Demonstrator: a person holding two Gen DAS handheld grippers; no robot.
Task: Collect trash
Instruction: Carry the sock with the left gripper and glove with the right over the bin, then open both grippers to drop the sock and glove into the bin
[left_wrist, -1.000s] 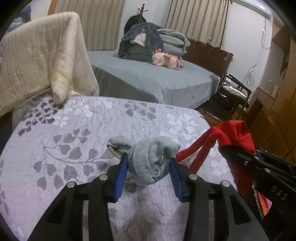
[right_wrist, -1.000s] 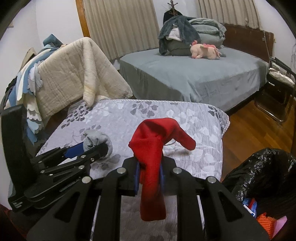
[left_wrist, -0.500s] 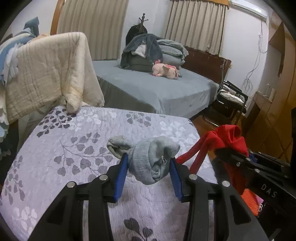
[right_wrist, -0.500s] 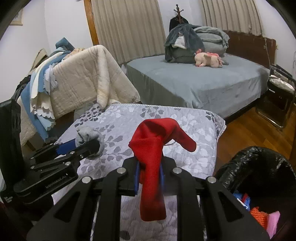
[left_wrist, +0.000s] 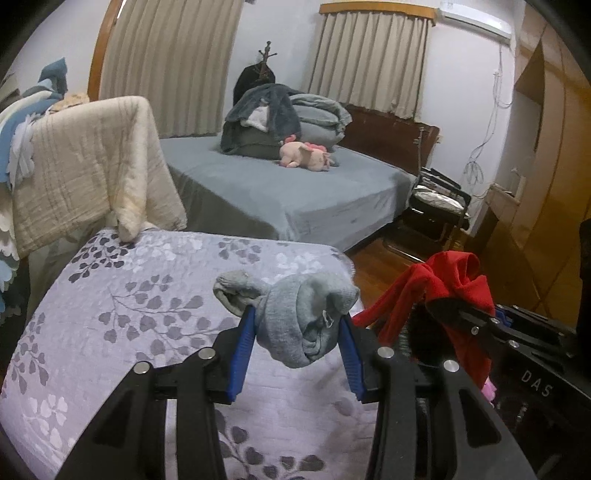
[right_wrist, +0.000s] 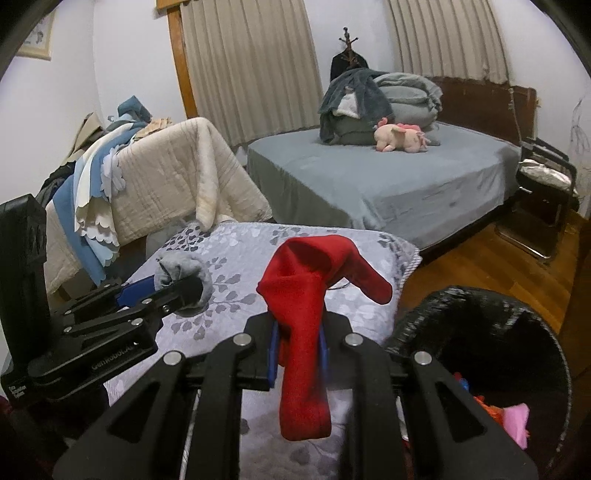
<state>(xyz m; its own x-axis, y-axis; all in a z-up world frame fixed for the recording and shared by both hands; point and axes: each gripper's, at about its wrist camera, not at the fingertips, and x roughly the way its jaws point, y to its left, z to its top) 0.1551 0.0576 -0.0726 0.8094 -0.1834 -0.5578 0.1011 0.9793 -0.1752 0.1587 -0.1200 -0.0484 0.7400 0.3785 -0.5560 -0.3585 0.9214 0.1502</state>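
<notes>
Grey sock (left_wrist: 299, 321) and red sock (right_wrist: 306, 317), clamped in left gripper (left_wrist: 297, 350) and right gripper (right_wrist: 298, 350), are now lifted off the bedspread (left_wrist: 147, 295); bin bag (right_wrist: 480, 332) at four o'clock is nearer

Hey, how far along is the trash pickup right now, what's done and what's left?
Done: the black trash bag already holds some colourful scraps. In hand: the left gripper is clamped on a balled grey sock, and the right gripper on a red sock, both lifted off the floral quilt. Left: neither sock is in the bag yet; both need dropping in.
</notes>
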